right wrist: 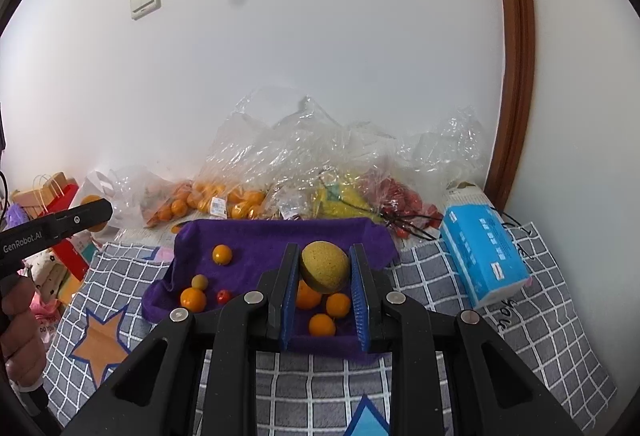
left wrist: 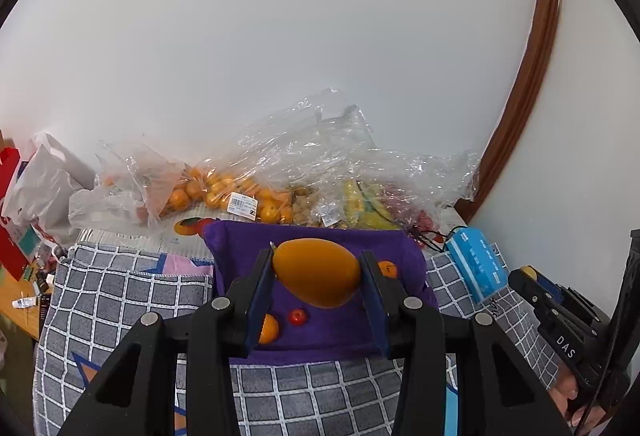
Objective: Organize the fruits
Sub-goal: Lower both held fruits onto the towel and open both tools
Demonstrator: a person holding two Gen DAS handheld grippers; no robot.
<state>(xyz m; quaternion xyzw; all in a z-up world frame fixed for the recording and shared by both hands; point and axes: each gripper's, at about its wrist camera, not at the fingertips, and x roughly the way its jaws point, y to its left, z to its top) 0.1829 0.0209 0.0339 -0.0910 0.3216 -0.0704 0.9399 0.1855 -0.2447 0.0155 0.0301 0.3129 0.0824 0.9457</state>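
Left claw (left wrist: pixel 318 272): clenched on an orange mango (left wrist: pixel 316 271), long axis running from 10 to 4 o'clock, held above the purple cloth tray (left wrist: pixel 320 340).
Right claw (right wrist: pixel 325 268): clenched on a round yellow-green fruit (right wrist: pixel 324 266), over the tray's 3 o'clock half.
Tray: small oranges (right wrist: pixel 193 299) and a red fruit (right wrist: pixel 224 296) lie below.
Judgement: both drops lie straight down; neither hand is clearly nearer.

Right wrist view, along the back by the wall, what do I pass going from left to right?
Red paper bag → bagged oranges → yellow fruit in plastic → bagged red fruit → blue tissue pack.
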